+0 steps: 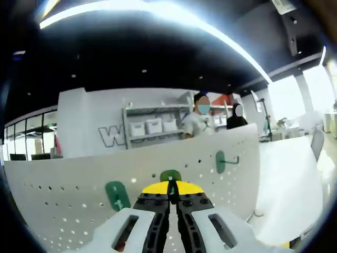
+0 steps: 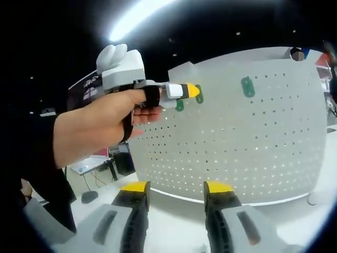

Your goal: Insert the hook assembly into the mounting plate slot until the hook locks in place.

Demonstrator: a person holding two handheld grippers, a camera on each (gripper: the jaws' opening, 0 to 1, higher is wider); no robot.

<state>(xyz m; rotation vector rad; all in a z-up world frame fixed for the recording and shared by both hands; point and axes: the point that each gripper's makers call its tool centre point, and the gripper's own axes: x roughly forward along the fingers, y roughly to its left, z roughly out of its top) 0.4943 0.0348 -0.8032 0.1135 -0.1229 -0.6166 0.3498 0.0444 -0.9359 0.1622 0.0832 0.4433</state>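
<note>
Three green hooks are at the white pegboard (image 2: 253, 132); two look mounted, one (image 1: 170, 176) is pinched in the closed left tongs (image 1: 171, 191), pressed against the board, apparently not yet locked. Right tongs (image 2: 174, 192) hang open and empty, well back from the board.
</note>
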